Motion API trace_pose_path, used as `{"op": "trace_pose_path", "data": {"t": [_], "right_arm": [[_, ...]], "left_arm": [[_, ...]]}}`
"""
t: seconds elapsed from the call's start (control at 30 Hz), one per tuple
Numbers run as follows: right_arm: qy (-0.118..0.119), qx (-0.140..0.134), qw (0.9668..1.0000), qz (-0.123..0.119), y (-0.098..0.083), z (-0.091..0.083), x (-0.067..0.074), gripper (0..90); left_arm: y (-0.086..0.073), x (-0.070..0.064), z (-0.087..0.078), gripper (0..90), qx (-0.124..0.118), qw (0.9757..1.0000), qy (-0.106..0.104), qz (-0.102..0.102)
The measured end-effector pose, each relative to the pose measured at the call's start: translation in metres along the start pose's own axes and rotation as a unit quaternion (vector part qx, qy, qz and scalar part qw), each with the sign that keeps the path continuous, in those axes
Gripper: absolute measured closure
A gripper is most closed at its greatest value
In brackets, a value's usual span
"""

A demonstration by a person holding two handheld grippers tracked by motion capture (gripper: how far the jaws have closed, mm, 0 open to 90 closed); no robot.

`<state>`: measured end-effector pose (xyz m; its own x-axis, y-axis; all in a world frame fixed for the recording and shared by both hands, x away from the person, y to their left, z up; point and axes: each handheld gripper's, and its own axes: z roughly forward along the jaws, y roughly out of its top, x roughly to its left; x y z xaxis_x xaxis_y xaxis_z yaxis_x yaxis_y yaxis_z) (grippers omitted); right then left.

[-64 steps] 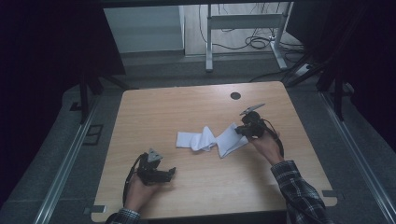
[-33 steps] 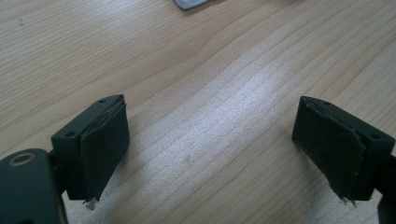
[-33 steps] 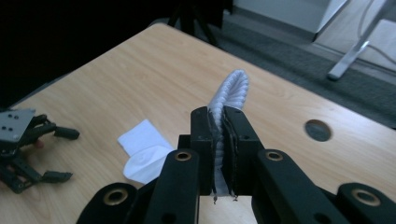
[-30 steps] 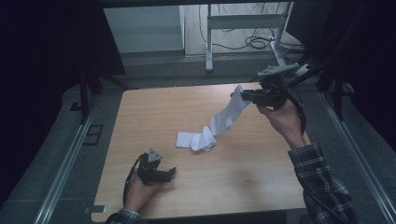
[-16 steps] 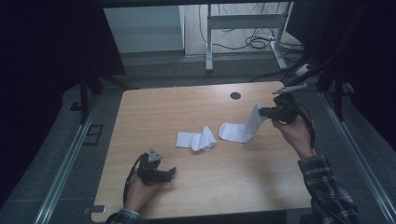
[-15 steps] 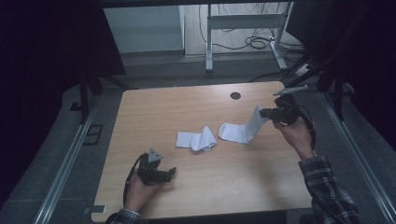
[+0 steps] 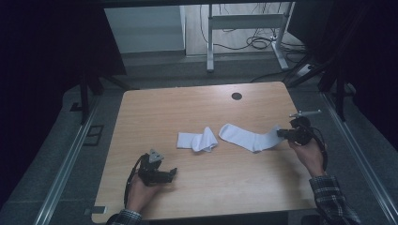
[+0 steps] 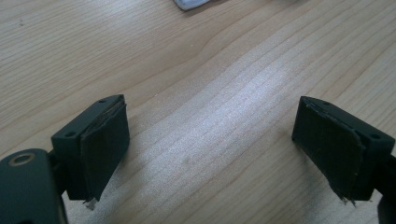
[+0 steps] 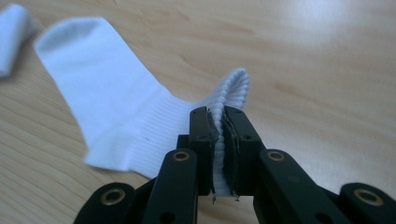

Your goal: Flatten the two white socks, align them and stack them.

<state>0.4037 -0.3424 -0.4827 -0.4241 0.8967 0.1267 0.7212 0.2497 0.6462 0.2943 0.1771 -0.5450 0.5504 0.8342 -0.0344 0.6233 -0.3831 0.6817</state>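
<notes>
- On the wooden surface [image 7: 187, 101], seen from the high view, a white sock [image 7: 246, 137] lay stretched out flat just right of centre, its toe end pointing toward 9 o'clock and its ribbed cuff toward 3 o'clock.
- At the cuff, the right gripper [image 7: 283, 133] was clamped on the fabric; the right gripper view showed the ribbed edge [image 9: 223, 140] pinched upright between the two black jaws, with the rest of the sock [image 9: 107, 93] spread on the wood toward 10 o'clock.
- A person's right hand [image 7: 307, 152], in a plaid sleeve, held that gripper near the surface's 3 o'clock edge.
- A second white sock [image 7: 198, 140], folded over on itself, lay just beside the first sock's toe, at about the surface's centre; the two were close but apart.
- Toward 7 o'clock, the left gripper [image 7: 170, 174] rested low over bare wood in the person's left hand [image 7: 141, 192], well apart from both socks.
- In the left gripper view its jaws stood wide apart, with nothing but wood grain between them.
- A dark round hole [image 7: 236, 96] marked the surface near 12 o'clock.
</notes>
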Motion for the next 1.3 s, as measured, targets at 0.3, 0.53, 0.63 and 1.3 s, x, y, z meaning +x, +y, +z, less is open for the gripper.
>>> {"op": "trace_pose_path", "data": {"t": [0.3, 0.53, 0.63, 1.3], "right_arm": [[-0.015, 0.024, 0.9996, -0.007, -0.033, 0.020, -0.013, 75.1], [-0.016, 0.011, 0.9998, -0.006, -0.037, 0.016, -0.015, 66.9], [-0.020, 0.002, 0.9997, -0.014, -0.037, 0.013, -0.015, 64.4], [-0.033, -0.005, 0.9991, -0.028, -0.042, 0.004, -0.018, 54.9]], "left_arm": [[0.001, 0.001, 0.001, 11.1, 0.001, 1.0000, -0.003, 0.005], [0.005, 0.004, 0.002, 12.5, 0.008, 0.9999, -0.006, 0.009], [0.009, 0.005, 0.002, 13.7, 0.017, 0.9997, -0.014, 0.009], [0.093, -0.014, 0.028, 42.2, -0.040, 0.9979, -0.049, 0.009]]}}
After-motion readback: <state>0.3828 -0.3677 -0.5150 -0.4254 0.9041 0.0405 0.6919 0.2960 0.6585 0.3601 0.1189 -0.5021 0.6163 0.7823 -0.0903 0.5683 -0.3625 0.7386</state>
